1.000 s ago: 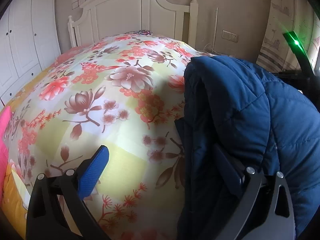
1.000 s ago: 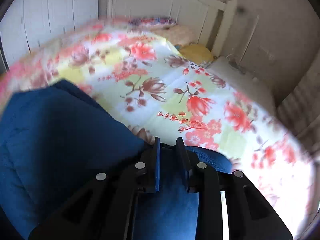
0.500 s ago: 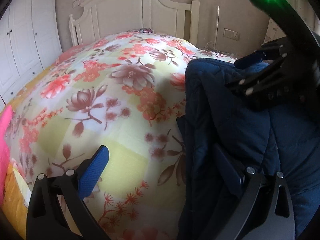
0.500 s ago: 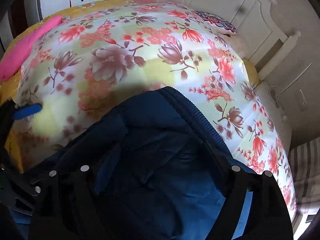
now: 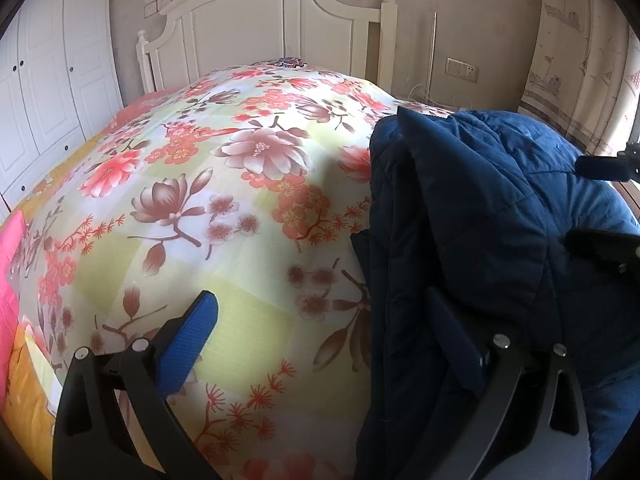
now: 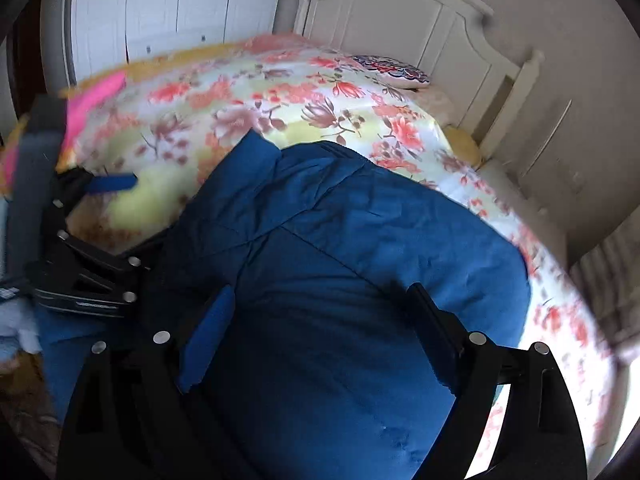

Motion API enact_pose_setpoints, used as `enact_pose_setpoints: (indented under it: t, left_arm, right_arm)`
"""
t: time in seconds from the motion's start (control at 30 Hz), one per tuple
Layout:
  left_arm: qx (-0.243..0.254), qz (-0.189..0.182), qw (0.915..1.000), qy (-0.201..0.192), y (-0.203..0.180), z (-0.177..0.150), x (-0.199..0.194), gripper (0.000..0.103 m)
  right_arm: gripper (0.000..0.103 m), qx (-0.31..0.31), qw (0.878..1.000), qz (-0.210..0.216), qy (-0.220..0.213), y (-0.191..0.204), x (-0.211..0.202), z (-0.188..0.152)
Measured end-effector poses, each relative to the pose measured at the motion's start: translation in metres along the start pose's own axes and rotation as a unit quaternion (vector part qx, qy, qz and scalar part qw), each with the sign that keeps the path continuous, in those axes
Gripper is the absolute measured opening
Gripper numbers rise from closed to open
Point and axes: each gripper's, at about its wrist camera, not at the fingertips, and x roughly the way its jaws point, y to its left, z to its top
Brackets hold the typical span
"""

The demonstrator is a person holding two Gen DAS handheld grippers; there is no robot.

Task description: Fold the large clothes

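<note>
A dark blue quilted jacket (image 5: pixel 480 216) lies bunched on the right side of the flowered bedspread (image 5: pixel 224 208). My left gripper (image 5: pixel 320 304) is open: its left blue pad (image 5: pixel 188 336) hovers over bare bedspread, and its right finger is tucked against the jacket's folded edge. My right gripper (image 6: pixel 320 304) hangs just above the jacket (image 6: pixel 360 240) with its jaws opening. The fabric lies under and between them, and the pads do not press on it. In the right wrist view the left gripper (image 6: pixel 92 240) shows at the left edge. The right gripper's fingers (image 5: pixel 600 166) peek in at the right of the left wrist view.
A white headboard (image 5: pixel 280 16) stands at the far end of the bed, with white wardrobe doors (image 5: pixel 44 80) on the left. Pink cloth (image 5: pixel 8 264) lies at the bed's left edge. A patterned pillow (image 6: pixel 392 72) sits near the headboard. A curtain (image 5: pixel 580 60) hangs at the right.
The right gripper let go of the jacket fabric, opened wide and swung across over the jacket. In the left wrist view it drew back to the right edge. The left gripper stayed put.
</note>
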Motion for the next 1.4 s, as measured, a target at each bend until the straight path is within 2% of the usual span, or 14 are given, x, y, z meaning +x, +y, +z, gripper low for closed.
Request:
enact_pose_setpoints:
  t: [0.23,0.33,0.47,0.53,0.57,0.67,0.73,0.8,0.87,0.93,1.03,1.17,1.27,1.4]
  left_arm:
    - [0.011,0.002,0.9997,0.021,0.002,0.008,-0.007,0.101]
    - [-0.015,-0.041,0.9987,0.026,0.015,0.019,-0.022,0.100]
    - [-0.057,-0.160,0.9850,0.029,0.025,0.038,-0.041,0.101]
    - [-0.016,-0.152,0.9872,0.045,0.008,0.040,-0.038,0.101]
    - [0.012,-0.142,0.9859,0.087,-0.005,0.034,-0.023,0.101]
    - [-0.035,-0.199,0.9694,0.139,0.001,0.020,0.006,0.101]
    - [-0.086,-0.248,0.9491,0.175,0.015,0.011,0.019,0.101]
    - [-0.082,-0.257,0.9484,0.167,0.015,0.006,0.015,0.101]
    - [-0.074,-0.266,0.9462,0.168,0.007,0.003,0.011,0.094]
    - [-0.101,-0.330,0.9205,0.184,0.007,0.001,0.017,0.076]
    - [-0.126,-0.377,0.9031,0.162,0.014,0.000,0.022,0.059]
    - [-0.126,-0.386,0.9076,0.107,0.002,0.003,0.008,0.044]
    - [-0.130,-0.406,0.9012,0.079,-0.027,0.017,0.009,0.043]
    - [-0.101,-0.411,0.9044,0.053,-0.088,0.057,0.019,0.043]
  right_arm:
    - [0.082,0.087,0.993,0.043,-0.064,-0.025,-0.066,-0.047]
    - [0.088,0.176,0.979,0.073,-0.079,-0.056,-0.083,-0.084]
    - [0.090,0.256,0.956,0.128,-0.063,-0.078,-0.070,-0.123]
    - [0.091,0.283,0.944,0.163,-0.048,-0.079,-0.054,-0.133]
    - [0.093,0.293,0.937,0.184,-0.047,-0.078,-0.048,-0.137]
    - [0.099,0.328,0.913,0.238,-0.043,-0.075,-0.023,-0.145]
    - [0.099,0.350,0.897,0.266,-0.036,-0.075,-0.011,-0.151]
    - [0.099,0.360,0.887,0.286,-0.032,-0.073,-0.005,-0.155]
    - [0.098,0.353,0.890,0.285,-0.047,-0.067,-0.006,-0.154]
    - [0.091,0.349,0.891,0.281,-0.069,-0.064,-0.008,-0.152]
    - [0.079,0.324,0.905,0.253,-0.112,-0.055,-0.018,-0.152]
    - [0.068,0.280,0.927,0.188,-0.162,-0.049,-0.045,-0.144]
    - [0.067,0.273,0.929,0.147,-0.202,-0.072,-0.068,-0.140]
    - [0.067,0.284,0.930,0.096,-0.211,-0.129,-0.080,-0.144]
